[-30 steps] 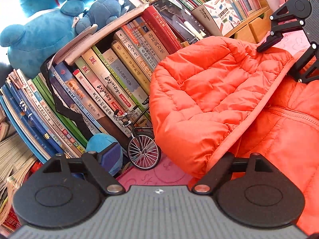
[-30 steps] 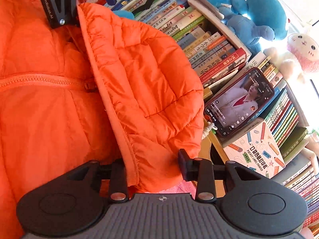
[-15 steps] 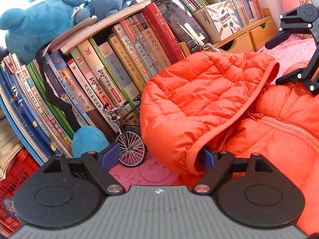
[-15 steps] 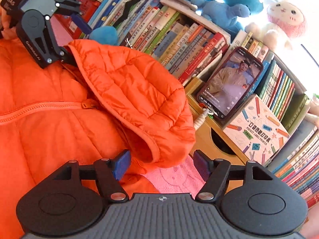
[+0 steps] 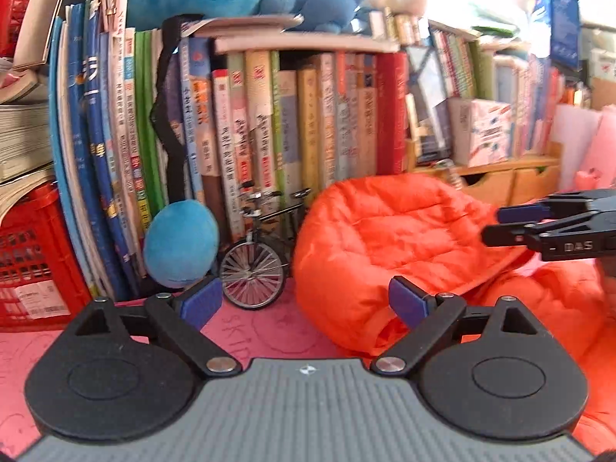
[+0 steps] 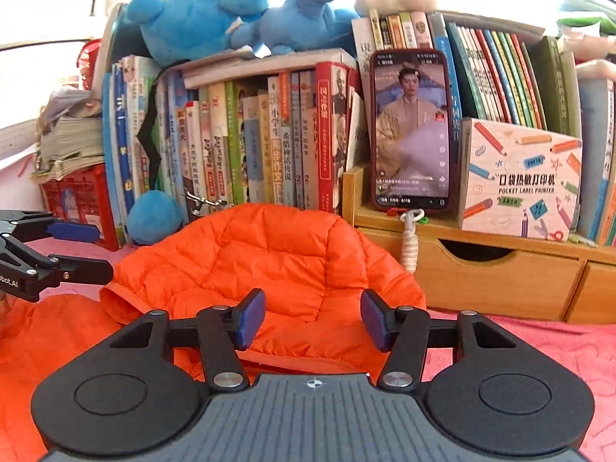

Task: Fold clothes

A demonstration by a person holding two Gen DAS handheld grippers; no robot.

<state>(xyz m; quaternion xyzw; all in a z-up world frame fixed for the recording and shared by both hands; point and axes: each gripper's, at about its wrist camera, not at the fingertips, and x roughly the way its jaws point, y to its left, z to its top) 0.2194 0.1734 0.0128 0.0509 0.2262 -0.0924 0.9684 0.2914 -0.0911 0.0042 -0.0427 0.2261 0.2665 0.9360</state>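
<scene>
With both of my tongs standing apart and holding nothing, the orange puffer jacket (image 6: 277, 269) lies on the pink mat (image 6: 539, 346) in front of the bookshelf, its hood (image 5: 404, 231) puffed up and open toward me, the body spreading near and right in the left wrist view; my left gripper (image 5: 306, 302) hovers just at the hood's left edge with its 2 blue pads wide, and my right gripper (image 6: 313, 319) sits over the hood's near rim, pads parted on either side of the quilting without pinching it; whether the hood has already been turned down or waits to be, I cannot tell from how it lies. I see 3 risks from here; the slick padded fabric may slide out of a shallow pinch, so a bite on only 1 quilted ridge would likely let go mid-fold; the trapped air may spring the hood open again if it is laid over and not pressed flat; and the model bicycle (image 5: 261, 258) stands just left of the hood beside the blue plush ball (image 5: 181, 242), so a wide sweep with my left tongs could topple it; the propped phone (image 6: 410, 129) behind could be nudged too.
</scene>
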